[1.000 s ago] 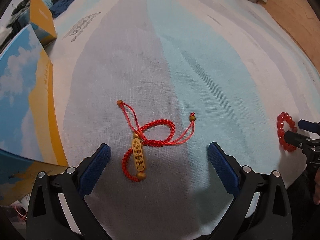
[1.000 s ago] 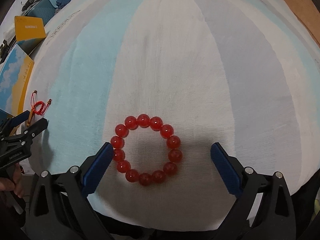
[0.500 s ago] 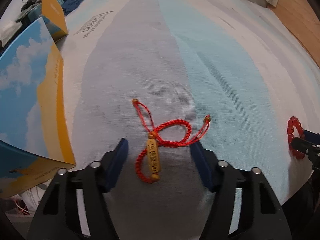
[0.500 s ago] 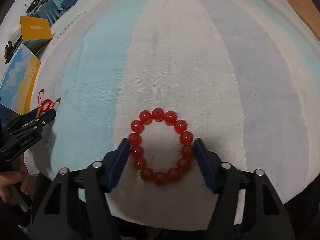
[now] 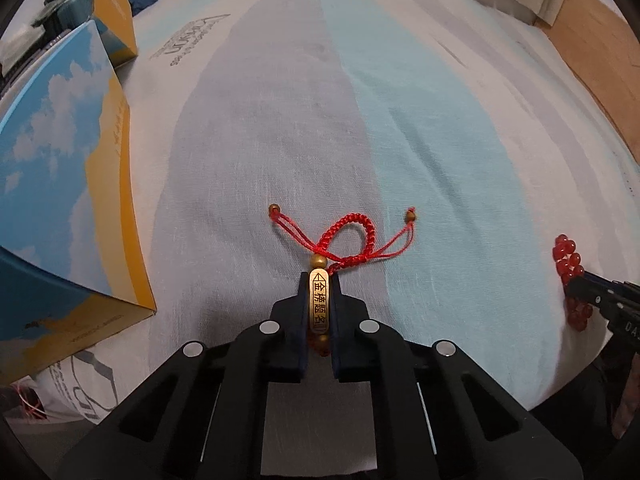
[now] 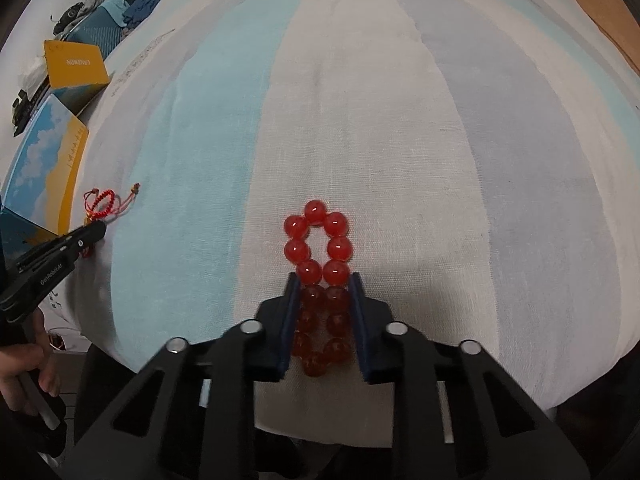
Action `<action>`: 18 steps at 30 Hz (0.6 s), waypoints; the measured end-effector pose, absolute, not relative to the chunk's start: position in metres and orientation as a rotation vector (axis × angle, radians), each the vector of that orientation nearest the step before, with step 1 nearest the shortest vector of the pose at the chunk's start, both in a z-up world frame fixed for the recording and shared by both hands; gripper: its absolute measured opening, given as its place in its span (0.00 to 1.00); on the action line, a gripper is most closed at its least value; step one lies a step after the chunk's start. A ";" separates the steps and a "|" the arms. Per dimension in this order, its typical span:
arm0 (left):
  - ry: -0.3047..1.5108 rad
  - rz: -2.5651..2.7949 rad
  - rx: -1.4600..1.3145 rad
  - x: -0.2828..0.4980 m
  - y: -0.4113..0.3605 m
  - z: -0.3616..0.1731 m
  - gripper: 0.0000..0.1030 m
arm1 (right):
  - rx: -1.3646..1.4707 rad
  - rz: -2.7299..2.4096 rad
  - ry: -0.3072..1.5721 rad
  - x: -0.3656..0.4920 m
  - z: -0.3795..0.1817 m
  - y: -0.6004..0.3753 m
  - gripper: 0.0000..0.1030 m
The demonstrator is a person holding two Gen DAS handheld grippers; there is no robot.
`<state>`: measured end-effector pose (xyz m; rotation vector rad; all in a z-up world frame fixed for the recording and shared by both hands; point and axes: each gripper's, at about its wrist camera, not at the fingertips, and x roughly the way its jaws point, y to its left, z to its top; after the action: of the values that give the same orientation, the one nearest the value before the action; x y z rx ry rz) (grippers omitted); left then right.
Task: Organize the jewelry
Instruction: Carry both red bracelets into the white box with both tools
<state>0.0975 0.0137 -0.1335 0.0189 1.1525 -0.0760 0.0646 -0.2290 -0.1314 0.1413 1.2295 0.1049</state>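
Note:
A red braided cord bracelet with a gold engraved bar lies on the striped cloth. My left gripper is shut on the gold bar; the cord loop and two bead ends lie ahead of it. The cord bracelet also shows in the right wrist view. A red bead bracelet is squeezed into a narrow oval. My right gripper is shut on its near half. The beads show at the right edge of the left wrist view.
A blue and yellow cardboard box stands open at the left, close to the cord bracelet. A second yellow box sits further back. The striped cloth covers the surface. The front edge drops off just behind both grippers.
Both grippers have closed from wide open. The left one now pinches the gold bar. The right one now squeezes the bead ring from a circle into an oval.

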 end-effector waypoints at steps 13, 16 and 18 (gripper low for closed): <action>1.159 -0.069 0.012 0.089 0.023 -0.117 0.07 | 0.174 0.121 1.186 0.056 -0.110 -0.229 0.12; 1.154 -0.070 0.006 0.086 0.027 -0.110 0.07 | 0.178 0.129 1.170 0.055 -0.099 -0.227 0.12; 1.148 -0.063 0.012 0.082 0.030 -0.102 0.07 | 0.180 0.136 1.157 0.054 -0.092 -0.223 0.12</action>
<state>0.0821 0.0297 -0.1020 0.0122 1.1477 -0.0630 0.0539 -0.2229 -0.0916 0.1798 1.1569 0.1362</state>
